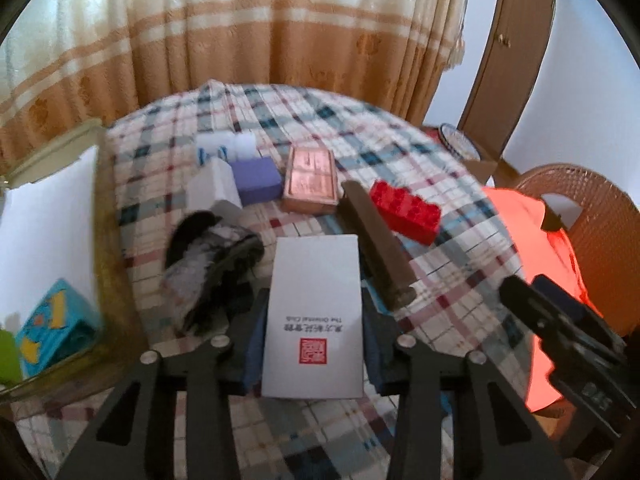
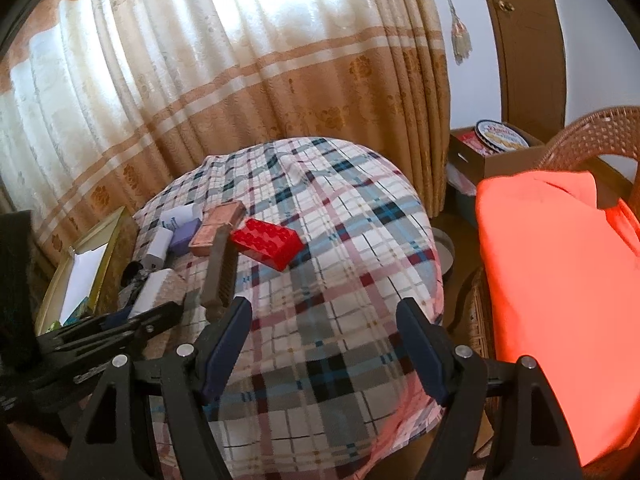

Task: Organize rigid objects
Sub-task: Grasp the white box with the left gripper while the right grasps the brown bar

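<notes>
We see a white box (image 1: 314, 320) lying flat on the desk (image 1: 460, 280), near its front edge. Its long side runs from the front edge toward the far edge, and the red stamp end is the near end. The left gripper (image 1: 314, 344) has its fingers (image 1: 256, 340) tight against the two long sides of the box, so the box is pinched between them.

Just to the right of the box lies a long dark bar (image 1: 376, 240). It points from the near side slantwise toward the far edge. A red brick (image 1: 404, 210) sits just beside the bar, on its right. Toward the far edge sit a pink flat box (image 1: 310, 178), a purple box (image 1: 256, 178) and a small white box (image 1: 214, 188). A black and grey thing (image 1: 208, 256) lies left of our white box; we cannot tell what it is.

The right gripper (image 2: 324, 344) hangs over bare checked cloth, fingers (image 2: 420, 352) wide apart, holding nothing.
</notes>
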{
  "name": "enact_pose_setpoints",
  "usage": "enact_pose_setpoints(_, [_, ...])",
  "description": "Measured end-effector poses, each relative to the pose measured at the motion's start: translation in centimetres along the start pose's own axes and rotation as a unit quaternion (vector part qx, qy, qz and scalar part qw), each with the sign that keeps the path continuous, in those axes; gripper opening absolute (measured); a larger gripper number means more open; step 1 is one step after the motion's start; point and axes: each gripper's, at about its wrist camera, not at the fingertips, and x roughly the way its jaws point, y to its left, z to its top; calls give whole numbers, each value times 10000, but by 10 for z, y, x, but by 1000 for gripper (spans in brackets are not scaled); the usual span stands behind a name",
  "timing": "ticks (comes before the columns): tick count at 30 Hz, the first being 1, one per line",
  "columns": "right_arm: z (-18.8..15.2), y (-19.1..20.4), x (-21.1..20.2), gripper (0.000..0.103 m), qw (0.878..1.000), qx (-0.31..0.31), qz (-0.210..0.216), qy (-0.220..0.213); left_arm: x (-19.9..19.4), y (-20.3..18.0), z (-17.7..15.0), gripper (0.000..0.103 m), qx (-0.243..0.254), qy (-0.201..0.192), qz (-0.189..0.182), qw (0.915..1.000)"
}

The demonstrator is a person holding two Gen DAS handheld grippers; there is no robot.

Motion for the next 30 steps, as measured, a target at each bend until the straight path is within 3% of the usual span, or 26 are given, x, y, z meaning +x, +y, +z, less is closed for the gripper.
enact_pose_setpoints(6, [16,29,4,77,9994,-310,177,-31,-43,16,6,40,-196,-520,15,9985])
enact_pose_setpoints(8, [21,44,14,76,9985,-460,291,94,-54,24,9,40,-247,-672,66,9974])
enact_pose_setpoints(11, [26,64,36,64,9964,-667,339,405,-67,35,9,40,-327,-818,172,9960])
enact_pose_setpoints(16, [24,88,68,62,9923,-933,177,798,-82,55,9,40,-475,-965,365,9935])
enact_pose_setpoints(20, [20,95,86,49,9884,-1051,-88,1090,-87,70,8,40,-590,-1007,415,9923])
enact_pose_setpoints(25, [18,102,88,43,9844,-1299,-315,1147,-88,80,6,40,-670,-1003,445,9917])
enact_pose_setpoints(27, [17,104,87,26,9832,-1381,-356,1140,-87,83,6,40,-685,-977,478,9917])
enact_pose_setpoints(30, [18,105,87,18,9828,-1387,-331,1176,-89,89,3,40,-721,-970,538,9912])
